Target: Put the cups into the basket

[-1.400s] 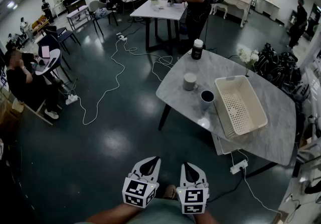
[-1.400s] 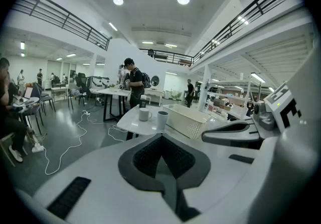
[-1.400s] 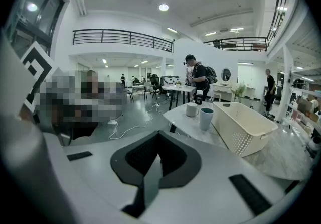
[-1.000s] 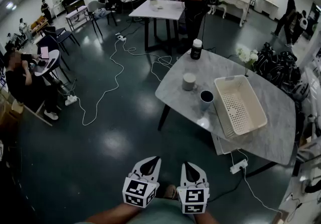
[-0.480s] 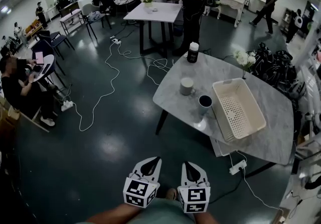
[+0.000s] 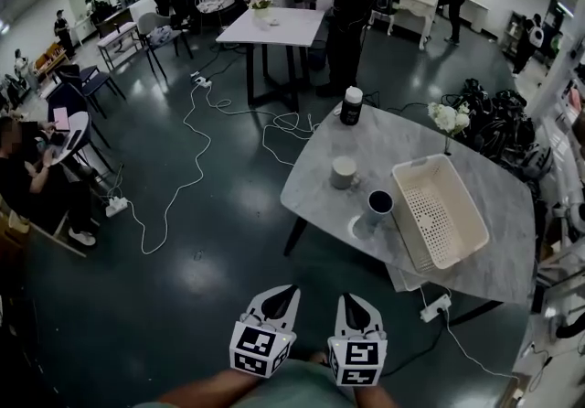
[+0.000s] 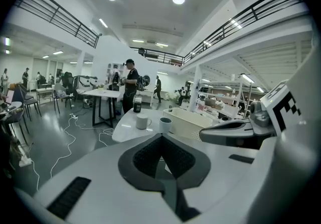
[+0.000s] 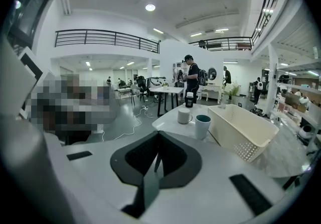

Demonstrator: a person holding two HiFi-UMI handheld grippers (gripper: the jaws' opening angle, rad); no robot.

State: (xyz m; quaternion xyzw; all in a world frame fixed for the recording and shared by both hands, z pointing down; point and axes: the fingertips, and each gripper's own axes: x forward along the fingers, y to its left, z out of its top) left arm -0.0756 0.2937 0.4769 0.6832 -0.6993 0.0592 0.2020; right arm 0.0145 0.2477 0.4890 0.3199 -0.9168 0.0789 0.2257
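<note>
Two cups stand on the round marble table (image 6: 494, 264): a pale mug (image 6: 344, 172) and a cup with a dark inside (image 6: 377, 207) next to the cream basket (image 6: 439, 210). Both of my grippers are far short of the table, low over the dark floor. My left gripper (image 6: 283, 292) and right gripper (image 6: 348, 300) sit side by side, both shut and empty. Beyond the left gripper's (image 7: 161, 135) closed jaws the left gripper view has the mug (image 7: 143, 121), the cup (image 7: 165, 125) and the basket (image 7: 193, 120). Past the right gripper (image 8: 159, 132), its own view takes in the mug (image 8: 184, 115), the cup (image 8: 202, 125) and the basket (image 8: 241, 130).
A dark bottle with a white lid (image 6: 352, 105) and a vase of white flowers (image 6: 448, 118) stand at the table's far side. White cables (image 6: 196, 168) run across the floor. A power strip (image 6: 433, 308) lies under the table. People stand at a farther white table (image 6: 274, 26).
The table, cups and basket have shifted a little in the head view and look slightly nearer. Both grippers have stayed shut side by side. People in the background have walked on.
</note>
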